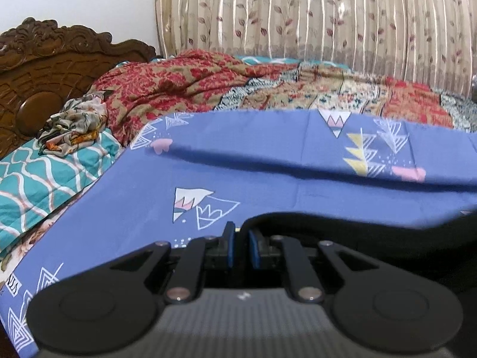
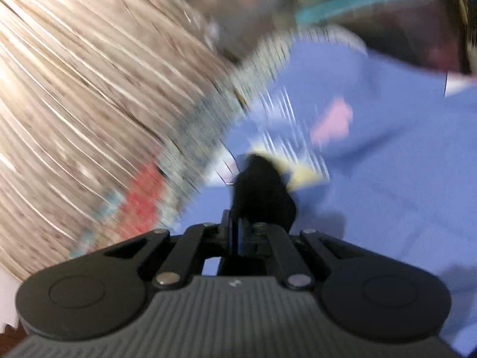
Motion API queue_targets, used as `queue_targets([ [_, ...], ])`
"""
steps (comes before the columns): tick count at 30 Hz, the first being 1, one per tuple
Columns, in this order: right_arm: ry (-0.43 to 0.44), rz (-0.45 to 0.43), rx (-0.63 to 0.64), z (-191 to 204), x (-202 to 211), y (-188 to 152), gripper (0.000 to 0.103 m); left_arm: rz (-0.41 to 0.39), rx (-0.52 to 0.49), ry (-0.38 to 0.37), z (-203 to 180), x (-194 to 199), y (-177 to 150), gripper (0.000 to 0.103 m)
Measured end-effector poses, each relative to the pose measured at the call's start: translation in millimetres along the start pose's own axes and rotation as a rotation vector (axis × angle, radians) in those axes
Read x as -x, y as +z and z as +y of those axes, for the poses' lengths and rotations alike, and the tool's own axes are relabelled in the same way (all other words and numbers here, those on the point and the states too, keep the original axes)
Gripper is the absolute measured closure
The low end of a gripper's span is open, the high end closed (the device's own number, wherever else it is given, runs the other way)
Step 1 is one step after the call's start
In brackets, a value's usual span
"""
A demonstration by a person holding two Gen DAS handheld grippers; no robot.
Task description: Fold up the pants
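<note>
The black pants hang as a dark band just ahead of my left gripper and stretch off to the right above the blue patterned bedsheet. The left jaws are nearly together, their blue pads pinching the cloth's edge. The right wrist view is heavily blurred. There my right gripper is shut, and a bunch of the black pants sticks up from between its fingertips over the blue sheet.
A carved wooden headboard stands at the left. A red patterned quilt, a teal wavy-print pillow and a crumpled floral cloth lie along the bed's far side. A striped leaf-print curtain hangs behind.
</note>
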State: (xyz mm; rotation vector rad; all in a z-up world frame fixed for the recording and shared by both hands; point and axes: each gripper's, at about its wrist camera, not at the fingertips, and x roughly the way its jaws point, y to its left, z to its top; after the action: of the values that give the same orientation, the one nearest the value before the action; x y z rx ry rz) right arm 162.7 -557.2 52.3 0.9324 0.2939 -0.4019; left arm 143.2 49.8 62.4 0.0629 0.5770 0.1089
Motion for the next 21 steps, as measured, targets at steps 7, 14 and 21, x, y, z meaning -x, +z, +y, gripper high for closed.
queue_targets([
  [7, -0.140, 0.061, 0.019, -62.1, 96.1, -0.1, 0.097, 0.041, -0.039, -0.054, 11.3, 24.4, -23.5, 0.093],
  [14, -0.200, 0.157, -0.226, -130.2, 144.7, -33.1, 0.097, 0.099, -0.025, -0.082, 20.4, 45.1, -47.0, 0.093],
  [21, -0.063, 0.029, -0.142, -96.0, 223.3, -22.6, 0.097, 0.033, 0.003, -0.084, 39.3, 81.3, -41.2, 0.093],
])
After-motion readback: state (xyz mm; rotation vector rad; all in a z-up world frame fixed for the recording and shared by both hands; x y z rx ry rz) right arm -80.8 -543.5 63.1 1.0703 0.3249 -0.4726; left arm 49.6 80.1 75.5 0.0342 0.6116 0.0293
